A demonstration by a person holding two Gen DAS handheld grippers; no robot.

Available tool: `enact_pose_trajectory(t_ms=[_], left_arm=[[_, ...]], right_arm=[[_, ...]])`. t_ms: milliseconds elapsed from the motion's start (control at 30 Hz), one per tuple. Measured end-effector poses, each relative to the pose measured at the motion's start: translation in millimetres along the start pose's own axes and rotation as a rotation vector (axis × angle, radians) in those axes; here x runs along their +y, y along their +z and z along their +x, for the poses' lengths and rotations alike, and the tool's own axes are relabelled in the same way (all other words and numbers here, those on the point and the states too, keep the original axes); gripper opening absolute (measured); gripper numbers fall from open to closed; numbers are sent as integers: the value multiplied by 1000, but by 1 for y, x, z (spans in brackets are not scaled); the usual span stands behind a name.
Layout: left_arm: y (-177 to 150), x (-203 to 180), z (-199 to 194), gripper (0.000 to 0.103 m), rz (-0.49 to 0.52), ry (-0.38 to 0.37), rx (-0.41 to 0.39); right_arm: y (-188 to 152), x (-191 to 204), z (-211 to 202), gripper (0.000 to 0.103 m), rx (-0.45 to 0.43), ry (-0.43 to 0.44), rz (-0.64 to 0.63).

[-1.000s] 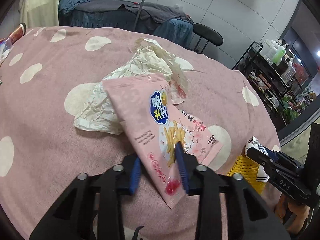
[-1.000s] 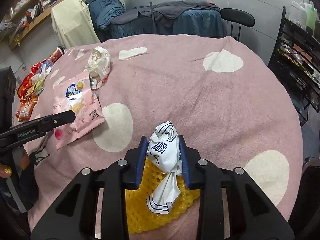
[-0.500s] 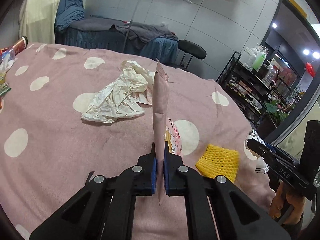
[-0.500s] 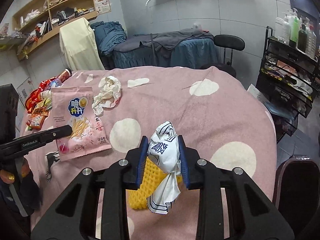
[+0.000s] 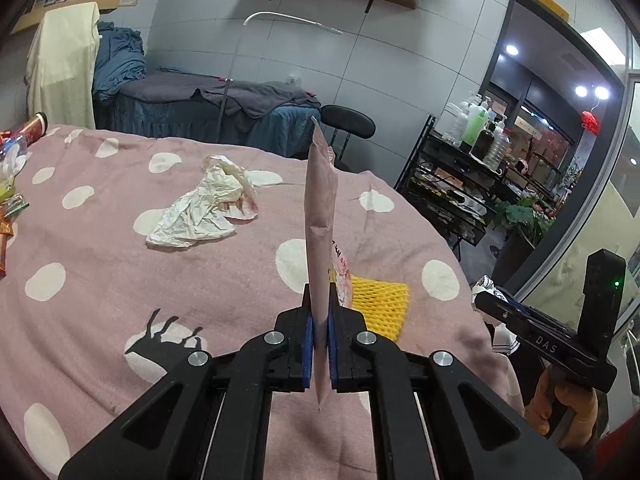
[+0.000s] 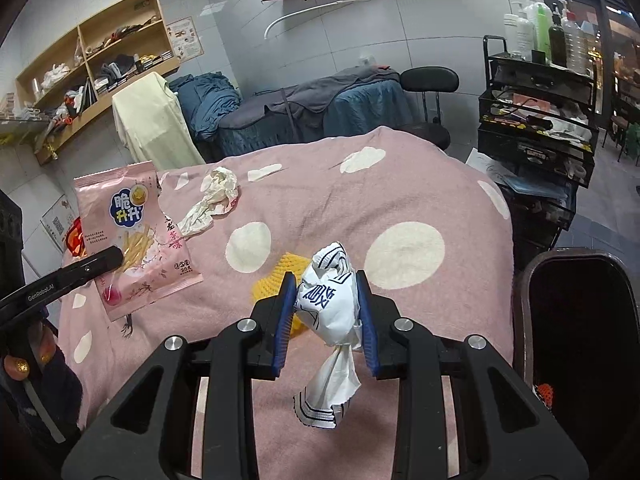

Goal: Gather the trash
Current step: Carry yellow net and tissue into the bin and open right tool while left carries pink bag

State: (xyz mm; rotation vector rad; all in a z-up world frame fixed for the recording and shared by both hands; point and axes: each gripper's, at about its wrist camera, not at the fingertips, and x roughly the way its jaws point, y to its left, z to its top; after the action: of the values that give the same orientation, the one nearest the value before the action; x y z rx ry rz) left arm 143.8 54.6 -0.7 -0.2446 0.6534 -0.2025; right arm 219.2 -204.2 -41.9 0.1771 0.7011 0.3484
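Note:
My left gripper (image 5: pixel 318 320) is shut on a pink snack bag (image 5: pixel 320 216), held edge-on and upright above the table. From the right wrist view the same pink snack bag (image 6: pixel 134 236) hangs at the left, pinched by the left gripper (image 6: pixel 114 258). My right gripper (image 6: pixel 326 312) is shut on a crumpled white wrapper with blue print (image 6: pixel 330 304), lifted off the cloth. A yellow foam net (image 5: pixel 380 304) lies on the pink spotted tablecloth (image 5: pixel 100 264). Crumpled cream paper (image 5: pixel 204 210) lies farther back on the table.
A dark bin (image 6: pixel 580 332) stands at the table's right side. Snack packets (image 5: pixel 10 196) lie at the far left edge. A black trolley with bottles (image 6: pixel 536 120), a black chair (image 5: pixel 348 122) and a covered bed (image 5: pixel 200 108) stand beyond the table.
The left gripper closed on the pink snack bag and lifted it off the cloth, turning it edge-on. Both grippers rose and drew back; the yellow net stayed on the table.

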Motion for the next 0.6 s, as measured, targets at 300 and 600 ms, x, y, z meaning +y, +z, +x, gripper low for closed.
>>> enact_pose_trajectory(t_ms=[300, 600], left_arm=[[-11, -43, -1, 6, 47, -85, 5], [-24, -90, 6, 6, 106, -154, 24]], right_arm=[[-19, -38, -39, 30, -56, -48, 104], [-39, -79, -71, 30, -96, -119, 211]])
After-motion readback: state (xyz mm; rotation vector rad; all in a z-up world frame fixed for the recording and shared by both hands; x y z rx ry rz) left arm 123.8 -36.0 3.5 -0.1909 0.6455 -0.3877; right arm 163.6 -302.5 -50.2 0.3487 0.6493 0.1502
